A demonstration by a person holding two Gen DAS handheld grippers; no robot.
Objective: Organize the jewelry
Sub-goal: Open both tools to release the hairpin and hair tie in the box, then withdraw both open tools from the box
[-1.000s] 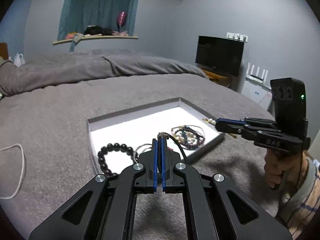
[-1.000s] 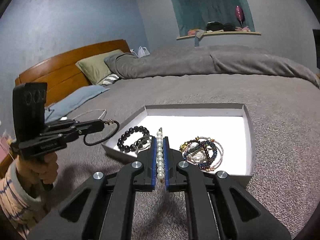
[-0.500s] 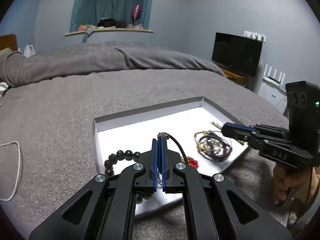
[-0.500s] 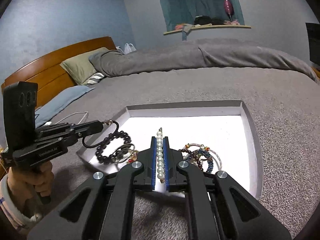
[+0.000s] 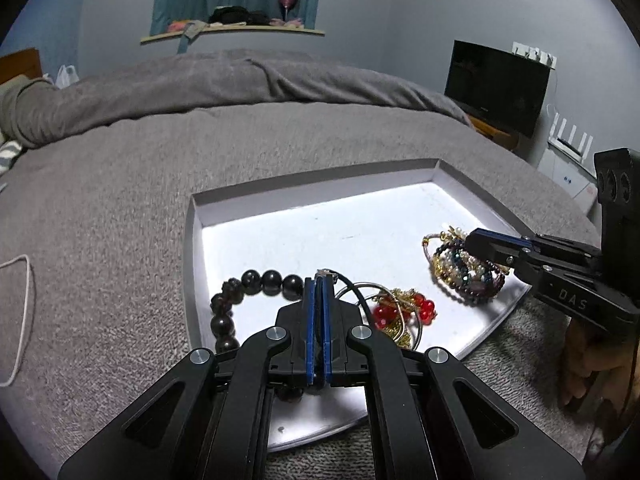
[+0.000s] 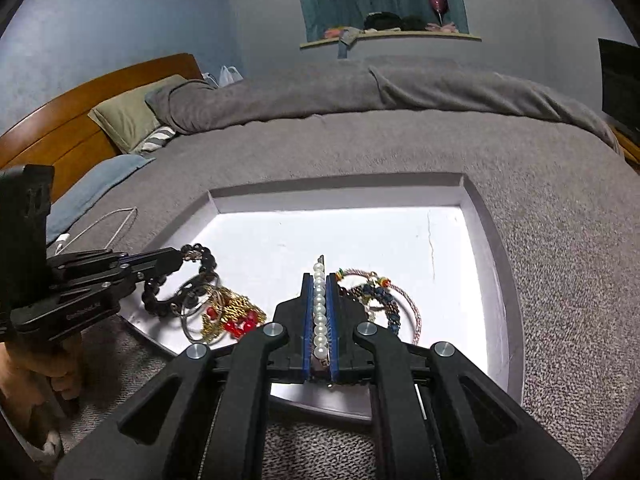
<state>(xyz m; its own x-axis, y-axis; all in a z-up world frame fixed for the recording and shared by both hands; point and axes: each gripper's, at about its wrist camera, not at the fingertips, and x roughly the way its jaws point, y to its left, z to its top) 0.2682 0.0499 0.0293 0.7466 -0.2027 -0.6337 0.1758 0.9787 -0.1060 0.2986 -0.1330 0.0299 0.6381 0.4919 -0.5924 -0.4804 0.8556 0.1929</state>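
Blue pads of the right claw (image 6: 320, 280) are pressed together on a strand of white pearls (image 6: 319, 312), which runs in a line between them from the tips back toward the hinge. The left claw (image 5: 319, 284) is closed as well, its pads nearly touching, with a small metal clasp (image 5: 326, 274) pinched at the tips and a thin black cord (image 5: 354, 292) curving away from it to the right. Both claws hang over the near part of a shallow white tray (image 5: 320, 236) with low grey walls, which sits on a grey bed (image 5: 120, 208).

In the tray, a bracelet of large black beads (image 5: 256, 282) lies just left of the left claw. A tangle of gold chain with red beads (image 5: 400, 310) and thin silver hoops rests to its right. Further right, a pile of multicoloured beaded bracelets (image 5: 466, 276) lies under the tip of the right claw. The far half of the tray floor is bare.

Beyond the tray, a rolled grey duvet (image 6: 400, 88) crosses the bed, with pillows (image 6: 128, 116) and a wooden headboard (image 6: 80, 120) at the left in the right wrist view. A white cable (image 5: 20, 312) lies on the bed.
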